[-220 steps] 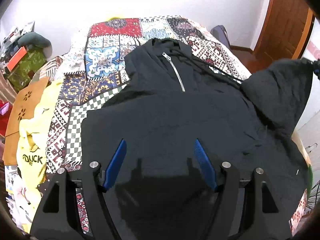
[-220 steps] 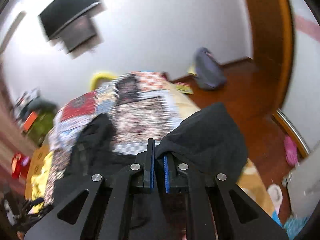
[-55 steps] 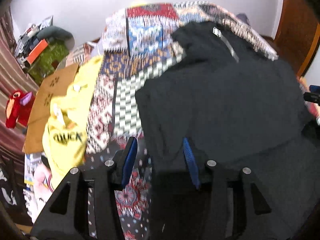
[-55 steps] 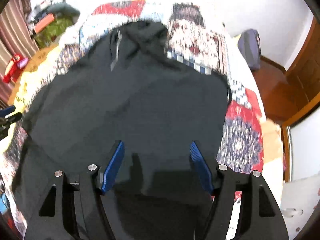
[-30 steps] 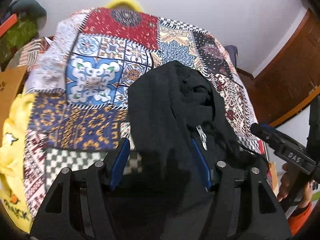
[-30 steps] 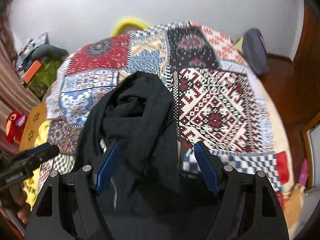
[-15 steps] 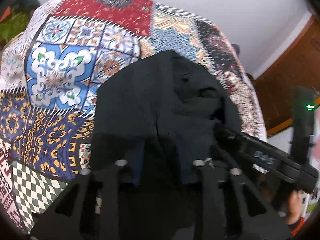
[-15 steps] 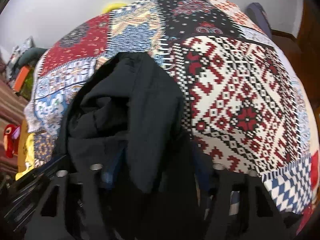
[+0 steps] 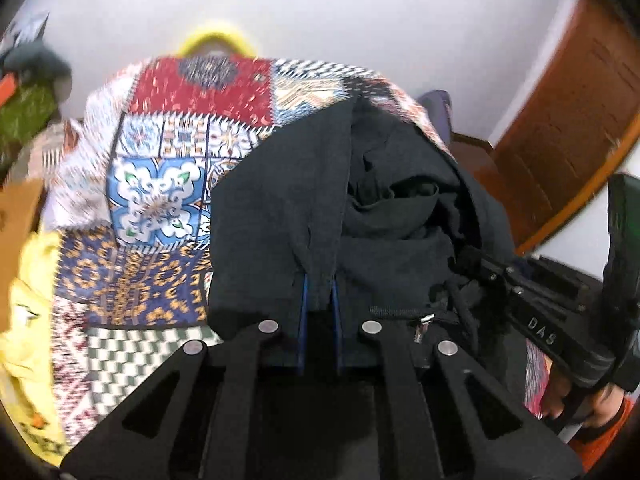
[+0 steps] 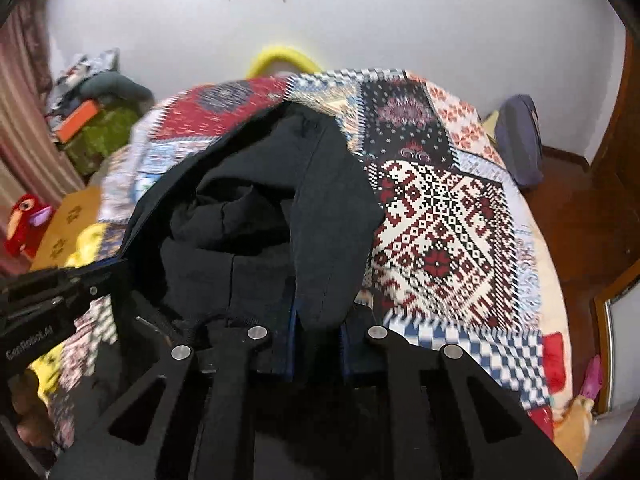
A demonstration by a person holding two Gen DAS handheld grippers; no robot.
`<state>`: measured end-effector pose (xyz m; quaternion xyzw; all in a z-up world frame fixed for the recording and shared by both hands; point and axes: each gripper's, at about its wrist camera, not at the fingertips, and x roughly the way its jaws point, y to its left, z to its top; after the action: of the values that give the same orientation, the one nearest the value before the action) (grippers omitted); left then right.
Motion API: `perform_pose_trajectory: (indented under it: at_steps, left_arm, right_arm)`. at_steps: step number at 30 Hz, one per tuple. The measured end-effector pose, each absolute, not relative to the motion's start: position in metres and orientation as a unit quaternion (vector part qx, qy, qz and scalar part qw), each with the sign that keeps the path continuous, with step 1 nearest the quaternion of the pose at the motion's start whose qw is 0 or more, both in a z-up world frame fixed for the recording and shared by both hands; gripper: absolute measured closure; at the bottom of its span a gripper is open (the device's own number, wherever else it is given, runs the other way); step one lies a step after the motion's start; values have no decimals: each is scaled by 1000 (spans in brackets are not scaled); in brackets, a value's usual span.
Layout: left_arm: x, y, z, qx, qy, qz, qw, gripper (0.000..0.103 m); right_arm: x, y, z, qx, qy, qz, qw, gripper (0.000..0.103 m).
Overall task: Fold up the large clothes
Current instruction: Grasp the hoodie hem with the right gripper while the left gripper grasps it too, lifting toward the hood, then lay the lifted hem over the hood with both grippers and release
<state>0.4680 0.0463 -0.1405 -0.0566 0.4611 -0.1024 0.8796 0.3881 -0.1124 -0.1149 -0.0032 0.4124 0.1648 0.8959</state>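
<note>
A black zip hoodie (image 9: 280,184) lies on a patchwork quilt (image 9: 160,200), its hood bunched and raised off the bed. My left gripper (image 9: 319,280) has its blue pads pressed on a fold of the hood's left side, the jaws still closing. In the right wrist view the same hoodie (image 10: 328,184) hangs over my right gripper (image 10: 318,308), whose jaws are also closing, pinching the hood's right edge. The zipper pull (image 9: 424,318) shows between the two tools. Each tool's black frame appears at the edge of the other's view, side by side.
The quilt (image 10: 440,220) covers the whole bed. A yellow garment (image 9: 28,320) and brown cardboard (image 10: 68,216) lie along its left side, with a red plush toy (image 10: 24,216) beyond. A grey-blue bag (image 10: 520,140) and a wooden door (image 9: 560,120) stand to the right.
Both grippers went from wide open over the hood to pinched on its two sides. The hood has risen off the quilt and the views have pulled back and up.
</note>
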Motion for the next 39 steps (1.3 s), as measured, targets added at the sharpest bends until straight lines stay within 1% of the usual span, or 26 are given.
perform_pose_trajectory:
  at_steps: [3, 6, 9, 13, 18, 19, 20, 21, 23, 25, 28, 30, 34, 35, 36, 38, 39]
  left_arm:
    - [431, 42, -122, -41, 455, -122, 881, 93]
    - [398, 40, -116, -33, 453, -135, 881, 93]
    - [363, 42, -120, -27, 455, -144, 878, 93]
    - [321, 41, -140, -1, 466, -143, 873, 93]
    - [280, 43, -174, 25, 492, -122, 862, 93]
    - [275, 44, -179, 31, 495, -118, 860, 93]
    - [268, 46, -185, 39, 501, -114, 857, 93]
    - [261, 47, -191, 45, 509, -112, 852, 93]
    - [250, 53, -198, 45, 520, -113, 845, 93]
    - [237, 63, -203, 40, 530, -109, 840, 93]
    - [222, 82, -200, 29, 530, -93, 842, 93]
    - [214, 93, -191, 24, 526, -79, 847, 93]
    - [206, 108, -162, 40, 500, -49, 864, 92]
    - [203, 108, -154, 39, 493, -50, 868, 92]
    - [204, 108, -144, 36, 484, -53, 873, 90]
    - [209, 107, -129, 31, 468, -59, 881, 81]
    - [210, 102, -120, 31, 455, -64, 887, 73]
  right_arm:
    - [346, -117, -104, -13, 399, 179, 899, 89]
    - [316, -120, -106, -14, 398, 190, 897, 89]
    - [296, -121, -118, -24, 404, 199, 893, 89]
    - [274, -122, -140, -24, 421, 207, 883, 87]
    - [255, -126, -160, -33, 455, 193, 869, 77]
    - [250, -129, -162, -32, 458, 192, 867, 77]
    - [245, -135, -164, -26, 462, 195, 865, 74]
    - [240, -141, -165, -19, 469, 197, 861, 69]
    - [233, -152, -169, -13, 481, 198, 854, 62]
    - [224, -163, -170, -23, 495, 191, 847, 61]
    - [214, -175, -170, -68, 494, 169, 850, 61]
    - [213, -183, -163, -78, 489, 159, 854, 61]
    - [207, -198, -143, -46, 471, 157, 867, 61]
    - [205, -197, -137, -35, 463, 156, 872, 58]
    - [207, -197, -128, -23, 452, 157, 878, 53]
    - [203, -190, -118, -8, 432, 164, 887, 44]
    - [204, -186, -114, -5, 426, 168, 889, 43]
